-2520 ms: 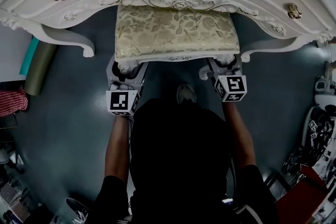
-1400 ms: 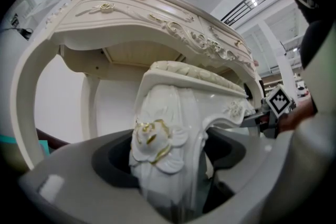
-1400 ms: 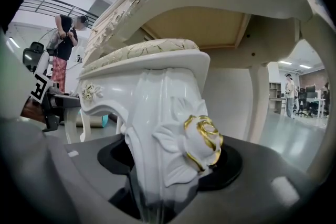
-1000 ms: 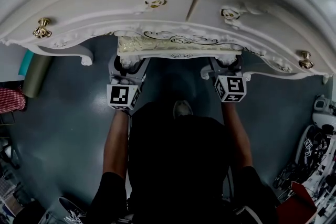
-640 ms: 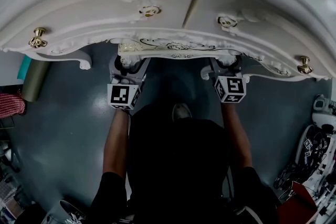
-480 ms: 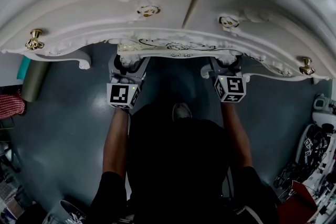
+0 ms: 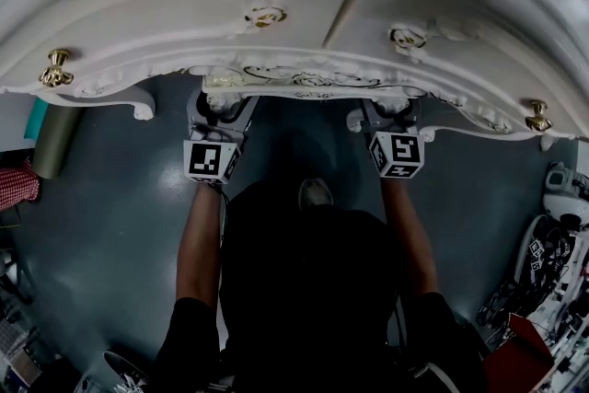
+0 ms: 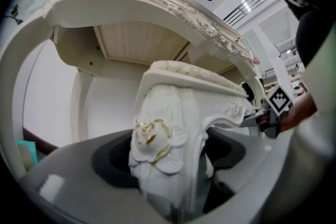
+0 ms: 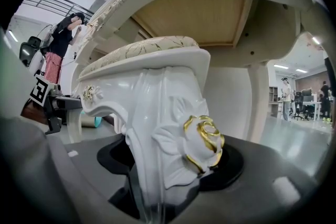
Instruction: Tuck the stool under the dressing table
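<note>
The white carved stool point(image 7: 304, 86) sits under the white dressing table point(image 7: 276, 5); in the head view only its front rail and two front corners show. My left gripper point(image 7: 221, 106) is shut on the stool's front left leg point(image 8: 168, 155), its gold rose between the jaws. My right gripper point(image 7: 386, 110) is shut on the front right leg point(image 9: 163, 134). The floral seat cushion point(image 9: 142, 52) lies beneath the table's underside point(image 9: 210, 13). The other gripper's marker cube point(image 8: 278, 99) shows across the stool.
The table's curled feet point(image 7: 138, 106) point(image 7: 543, 141) flank the stool. A green roll point(image 7: 55, 138) and red checked cloth point(image 7: 14, 184) lie at the left. Equipment point(image 7: 552, 235) stands at the right. The person's shoe point(image 7: 316, 191) rests on grey floor behind the stool.
The stool has gone further under the table: its cushion, fully seen before, is now hidden in the head view. Over the last second both grippers barely moved.
</note>
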`<act>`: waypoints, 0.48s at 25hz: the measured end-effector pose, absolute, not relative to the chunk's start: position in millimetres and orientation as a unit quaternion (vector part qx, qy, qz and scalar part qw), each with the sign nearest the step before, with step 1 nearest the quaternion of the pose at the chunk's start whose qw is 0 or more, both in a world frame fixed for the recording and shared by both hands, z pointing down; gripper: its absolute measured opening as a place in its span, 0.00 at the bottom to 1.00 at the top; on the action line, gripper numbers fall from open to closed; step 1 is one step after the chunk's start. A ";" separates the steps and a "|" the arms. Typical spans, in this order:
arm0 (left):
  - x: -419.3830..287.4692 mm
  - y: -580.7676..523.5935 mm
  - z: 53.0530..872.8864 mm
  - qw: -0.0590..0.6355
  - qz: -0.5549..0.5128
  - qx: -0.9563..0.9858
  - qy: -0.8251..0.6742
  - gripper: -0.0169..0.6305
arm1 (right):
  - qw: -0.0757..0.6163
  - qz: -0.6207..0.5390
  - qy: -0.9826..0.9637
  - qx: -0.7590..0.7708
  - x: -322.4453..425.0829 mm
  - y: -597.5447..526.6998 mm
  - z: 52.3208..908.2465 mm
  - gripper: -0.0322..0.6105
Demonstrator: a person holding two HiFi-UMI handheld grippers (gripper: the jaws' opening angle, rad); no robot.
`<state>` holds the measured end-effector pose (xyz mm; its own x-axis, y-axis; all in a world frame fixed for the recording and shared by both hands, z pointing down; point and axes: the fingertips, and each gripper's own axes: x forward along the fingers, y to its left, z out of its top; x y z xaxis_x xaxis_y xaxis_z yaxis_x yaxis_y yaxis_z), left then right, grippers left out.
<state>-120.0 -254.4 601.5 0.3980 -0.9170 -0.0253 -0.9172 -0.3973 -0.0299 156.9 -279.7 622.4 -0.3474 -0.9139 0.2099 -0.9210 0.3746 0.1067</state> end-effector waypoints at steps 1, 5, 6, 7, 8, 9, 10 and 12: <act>-120.3 -253.7 602.0 0.020 0.004 -0.837 0.547 0.61 | 0.118 0.015 -0.821 0.559 156.5 -278.2 623.1 0.58; -121.9 -248.6 606.1 0.023 0.005 -0.839 0.543 0.61 | 0.118 0.013 -0.820 0.560 154.8 -269.7 627.8 0.58; -121.8 -247.4 606.9 0.024 0.005 -0.840 0.542 0.61 | 0.119 0.013 -0.820 0.560 154.8 -268.3 628.7 0.58; -121.5 -246.4 607.5 0.024 0.006 -0.841 0.541 0.61 | 0.121 0.013 -0.820 0.560 154.9 -267.2 629.3 0.58; -121.4 -245.5 607.8 0.023 0.007 -0.841 0.540 0.61 | 0.124 0.014 -0.820 0.559 155.0 -266.2 630.0 0.59; -121.4 -244.6 608.4 0.020 0.008 -0.842 0.540 0.61 | 0.128 0.015 -0.819 0.559 154.9 -265.1 630.9 0.59; -121.5 -243.6 609.2 0.017 0.008 -0.841 0.540 0.61 | 0.132 0.016 -0.819 0.558 154.8 -263.7 631.9 0.59; -121.5 -241.4 610.1 0.012 0.005 -0.841 0.541 0.61 | 0.138 0.019 -0.818 0.558 154.8 -261.2 634.0 0.59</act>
